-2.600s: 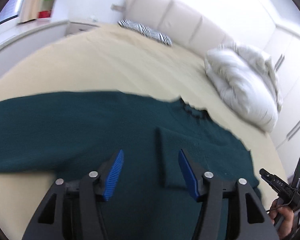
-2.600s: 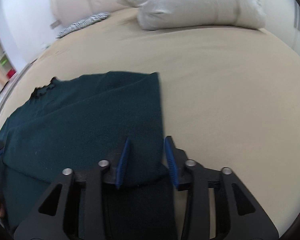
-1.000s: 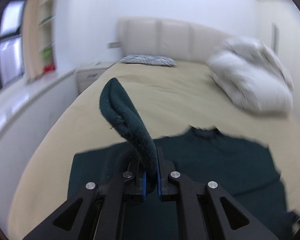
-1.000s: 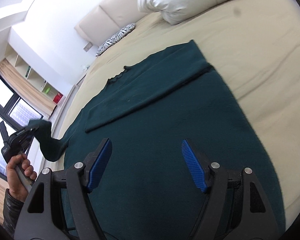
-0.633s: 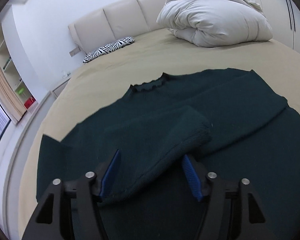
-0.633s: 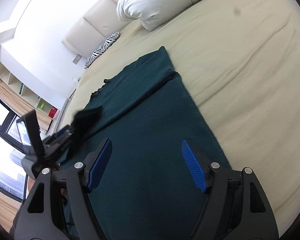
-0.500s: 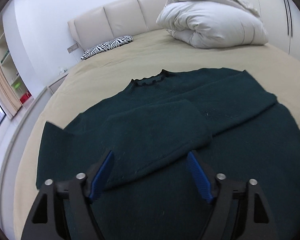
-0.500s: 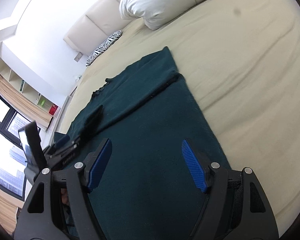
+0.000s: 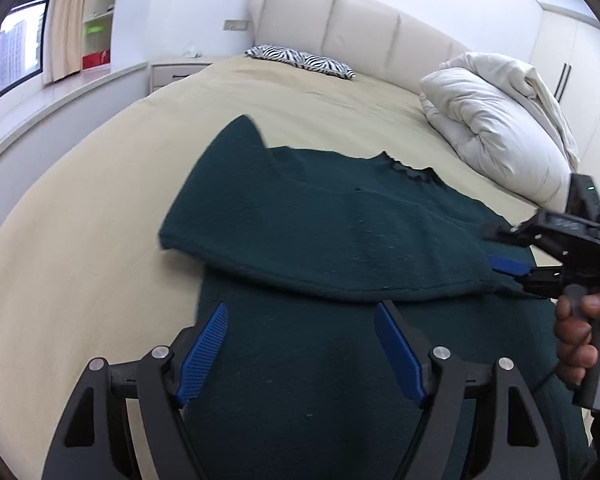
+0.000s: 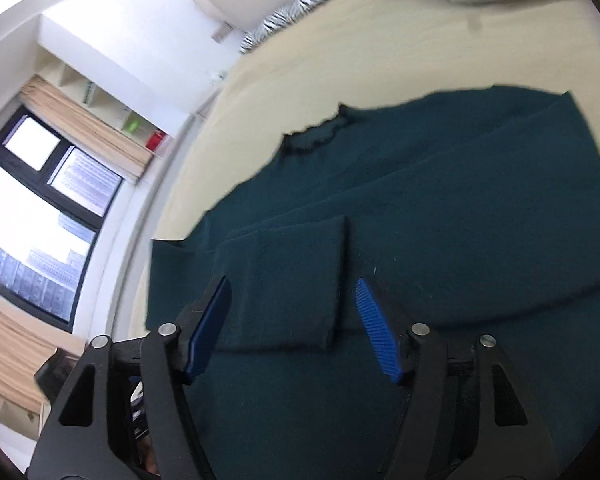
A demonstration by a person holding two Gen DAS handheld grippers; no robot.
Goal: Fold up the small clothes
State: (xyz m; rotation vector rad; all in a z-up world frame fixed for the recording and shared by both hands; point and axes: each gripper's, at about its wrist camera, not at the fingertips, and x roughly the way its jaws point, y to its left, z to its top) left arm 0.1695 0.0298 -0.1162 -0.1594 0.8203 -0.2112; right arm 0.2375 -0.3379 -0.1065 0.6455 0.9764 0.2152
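A dark green sweater [image 9: 340,240] lies flat on the beige bed [image 9: 100,220], both sleeves folded across its body. My left gripper [image 9: 302,356] is open and empty above the sweater's lower left part. My right gripper [image 10: 294,326] is open and empty, its pads either side of the folded left sleeve's cuff [image 10: 288,288]. The right gripper also shows in the left wrist view [image 9: 512,268], held by a hand at the sweater's right side. The sweater's neckline [image 10: 316,132] points toward the headboard.
A white rolled duvet [image 9: 496,128] lies at the bed's far right. A zebra-print pillow [image 9: 300,60] sits by the padded headboard [image 9: 340,16]. A nightstand [image 9: 176,70], shelves and a window [image 10: 40,208] are on the left.
The left gripper carried the left sleeve over the body, let it go and drew back left. The right gripper swung left across the sweater to the sleeve cuff.
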